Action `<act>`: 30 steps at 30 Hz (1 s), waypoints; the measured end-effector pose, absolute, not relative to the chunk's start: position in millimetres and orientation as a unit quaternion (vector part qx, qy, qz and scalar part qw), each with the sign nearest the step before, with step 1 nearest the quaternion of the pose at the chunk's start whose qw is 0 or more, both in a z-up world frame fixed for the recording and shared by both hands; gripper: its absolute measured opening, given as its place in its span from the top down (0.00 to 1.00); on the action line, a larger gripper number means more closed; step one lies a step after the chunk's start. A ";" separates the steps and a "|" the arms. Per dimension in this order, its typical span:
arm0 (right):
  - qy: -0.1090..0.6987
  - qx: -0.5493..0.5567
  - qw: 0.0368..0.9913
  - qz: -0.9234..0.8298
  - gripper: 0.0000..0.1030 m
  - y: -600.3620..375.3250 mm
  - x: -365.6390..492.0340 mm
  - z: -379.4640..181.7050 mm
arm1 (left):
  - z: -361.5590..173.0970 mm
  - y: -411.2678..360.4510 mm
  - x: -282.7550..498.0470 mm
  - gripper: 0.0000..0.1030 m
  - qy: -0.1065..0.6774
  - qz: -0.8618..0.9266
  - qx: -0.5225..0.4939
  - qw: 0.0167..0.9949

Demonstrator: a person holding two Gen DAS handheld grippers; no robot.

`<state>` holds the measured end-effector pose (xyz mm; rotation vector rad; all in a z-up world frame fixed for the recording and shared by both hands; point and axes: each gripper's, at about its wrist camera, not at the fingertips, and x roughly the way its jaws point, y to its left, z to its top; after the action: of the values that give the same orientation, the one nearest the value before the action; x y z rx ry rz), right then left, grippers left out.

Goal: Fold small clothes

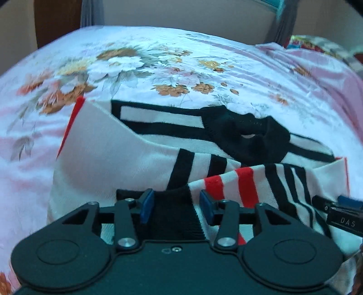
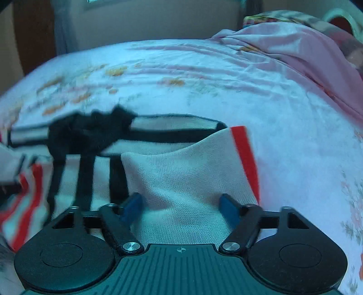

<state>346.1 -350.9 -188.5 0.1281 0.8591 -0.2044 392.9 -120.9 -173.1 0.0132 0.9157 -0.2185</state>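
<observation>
- So the whole scene is a bed (image 1: 261, 74) with a floral bedsheet (image 1: 127, 65) pulled over it: white to pale pink ground, big white blooms with orange and brownish flowers plus grey-green leaves. It's a bit rippled toward the far side.
- Behind the bed there's a plain beige wall (image 1: 181, 15), with a dark brown wooden panel (image 1: 56, 20) at the far left and a strip of grey curtain (image 1: 87, 13) hanging next to it.
- A rumpled pink blanket (image 2: 301, 52) is heaped at the far right corner of the bed, and some multicoloured patterned fabric (image 2: 272, 18) sits past it; can't tell what that is.
- The task item is a small white shirt (image 1: 95, 158) with black stripes, red trim and a black collar, lying on the sheet at the near edge of the bed, right in front of both grippers. It's partly folded, with one red-and-black striped part doubled over the body.
- Left gripper (image 1: 173, 205): jaws partly spread, blue pads either side of the black hem band, not pinching it as far as I can see.
- Right gripper (image 2: 181, 207): jaws spread wide over the white cloth, pads not pressing on it. It also pokes in at the right edge of the left wrist view.
</observation>
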 end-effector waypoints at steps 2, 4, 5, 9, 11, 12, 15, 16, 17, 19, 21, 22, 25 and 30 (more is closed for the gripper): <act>0.425 0.067 0.897 -0.099 0.22 -354.0 350.3 -186.7 | -173.8 -122.4 391.6 0.55 0.438 -0.106 0.014 0.892; 0.426 0.061 0.897 -0.098 0.22 -353.5 348.2 -180.7 | -173.1 -119.6 386.7 0.55 0.438 -0.110 0.015 0.892; 0.413 0.060 0.903 -0.101 0.22 -350.5 340.7 -174.9 | -172.3 -118.4 381.9 0.55 0.436 -0.113 0.018 0.892; 0.412 0.043 0.907 -0.075 0.22 -326.1 308.6 -187.2 | -172.8 -109.9 355.1 0.55 0.422 -0.126 0.029 0.897; 0.397 0.035 0.914 -0.072 0.21 -324.1 298.2 -191.2 | -172.3 -106.1 344.2 0.55 0.417 -0.129 0.036 0.899; 0.402 0.056 0.911 -0.073 0.21 -329.2 298.3 -190.1 | -171.5 -104.4 340.5 0.55 0.417 -0.129 0.039 0.899; 0.409 0.069 0.907 -0.075 0.21 -330.4 295.7 -180.5 | -166.9 -100.6 331.4 0.55 0.416 -0.129 0.042 0.899; 0.407 0.064 0.908 -0.074 0.20 -326.6 290.1 -178.6 | -165.2 -99.9 327.9 0.55 0.414 -0.129 0.044 0.900; 0.404 0.052 0.911 -0.071 0.19 -321.5 284.3 -180.6 | -163.8 -99.1 324.0 0.54 0.413 -0.129 0.045 0.900; 0.394 0.042 0.915 -0.071 0.16 -318.2 274.8 -192.3 | -165.4 -99.5 321.0 0.54 0.411 -0.130 0.050 0.901; 0.393 0.056 0.915 -0.071 0.14 -319.2 274.7 -195.2 | -166.6 -102.2 323.7 0.53 0.414 -0.128 0.059 0.899; 0.402 0.053 0.911 -0.071 0.11 -318.1 278.6 -193.9 | -165.6 -104.3 326.3 0.53 0.420 -0.124 0.061 0.897; 0.431 0.046 0.898 -0.071 0.07 -316.1 289.7 -188.8 | -160.2 -106.7 331.3 0.52 0.440 -0.115 0.060 0.889; 0.466 0.047 0.882 -0.048 0.00 -309.7 285.8 -169.1 | -141.2 -95.4 315.0 0.44 0.441 -0.114 0.044 0.889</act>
<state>285.8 -309.7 -169.1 0.0977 0.9707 -0.0997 315.0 -95.4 -141.2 0.0914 0.9163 -0.2379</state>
